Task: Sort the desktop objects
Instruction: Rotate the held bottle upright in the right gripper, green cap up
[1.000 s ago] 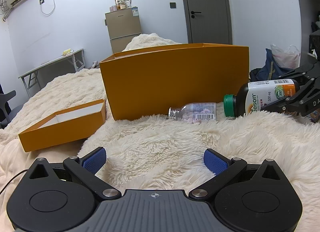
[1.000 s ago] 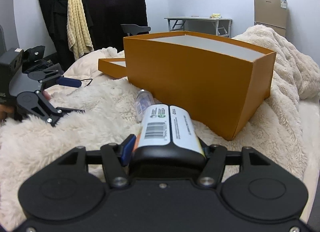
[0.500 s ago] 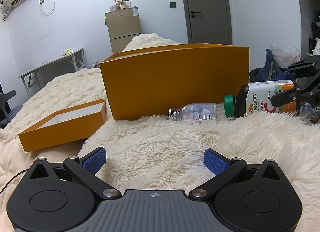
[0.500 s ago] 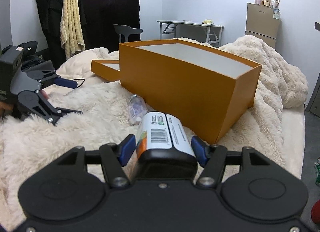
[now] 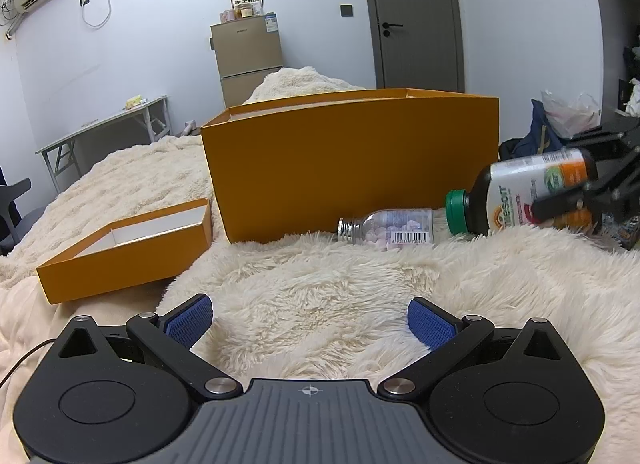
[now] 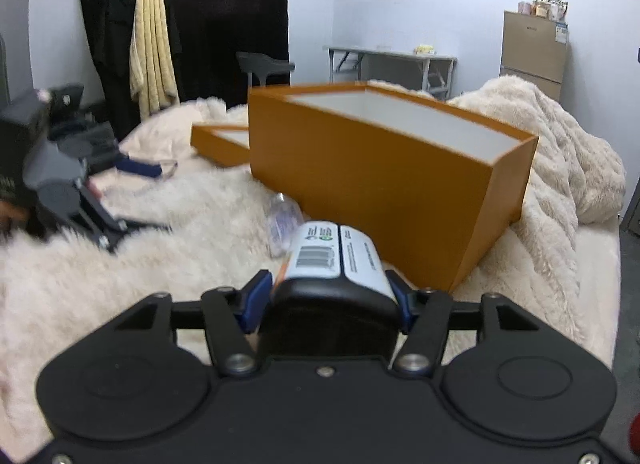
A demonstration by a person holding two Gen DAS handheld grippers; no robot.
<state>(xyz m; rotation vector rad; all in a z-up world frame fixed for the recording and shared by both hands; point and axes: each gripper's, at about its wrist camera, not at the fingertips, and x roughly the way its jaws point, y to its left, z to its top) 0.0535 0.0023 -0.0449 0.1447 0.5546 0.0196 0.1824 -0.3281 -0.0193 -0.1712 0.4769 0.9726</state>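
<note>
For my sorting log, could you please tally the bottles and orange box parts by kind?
Bottles: 2, the dark bottle held by the right gripper and the clear pill bottle.
Orange box parts: 2, box and lid.
Total: 4

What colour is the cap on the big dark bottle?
Green; the dark brown vitamin bottle's cap shows best in the left wrist view.

Left gripper (image 5: pixel 310 320): matte black body, ribbed grey centre plate with crosshair mark, two round discs, silver pivot screws, blue textured pads (image 5: pixel 188 318), thin cable at left edge. Right gripper (image 6: pixel 326 298): matching black housing, twin discs, silver screws, blue pads (image 6: pixel 256 296).
</note>
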